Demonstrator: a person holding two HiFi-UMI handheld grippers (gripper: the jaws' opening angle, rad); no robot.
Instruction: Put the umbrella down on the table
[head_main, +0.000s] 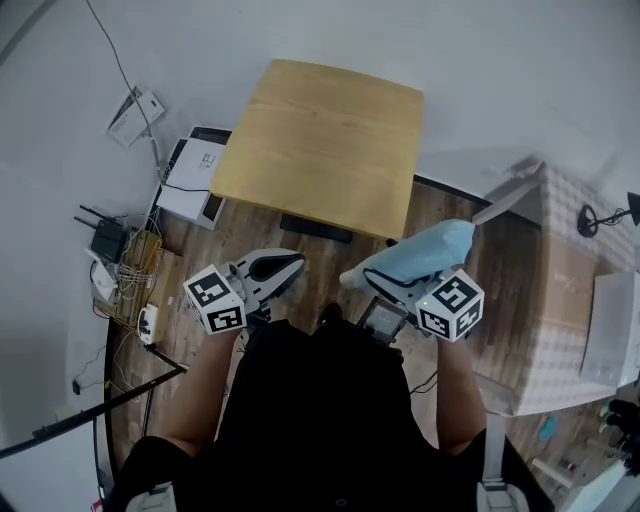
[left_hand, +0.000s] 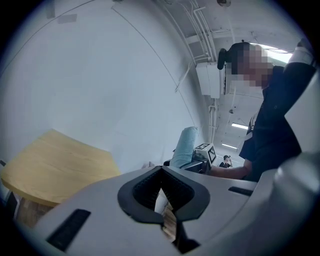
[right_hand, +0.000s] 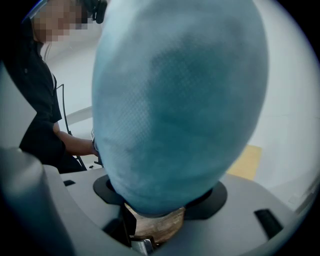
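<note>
The right gripper (head_main: 372, 280) is clamped shut on the umbrella (right_hand: 175, 100), its jaws pressed against the base of the folded pale blue bundle, where a brown wooden part (right_hand: 155, 225) sits between them. The left gripper (left_hand: 161, 172) has its jaws brought together at the tips, with nothing between the black pads; only a sliver of floor shows through the slit behind them. In the head view both grippers are held in front of the person's dark torso, left and right apart from each other, each with its marker cube nearest the body. The umbrella (head_main: 430, 250) slants up and to the right from the right gripper, in the air just beside the near right corner of the table (head_main: 320, 140), not touching its wooden top. A cardboard box (head_main: 560, 290) stands to the right, and a router (head_main: 108, 238) with a tangle of cables lies on the floor at the left
</note>
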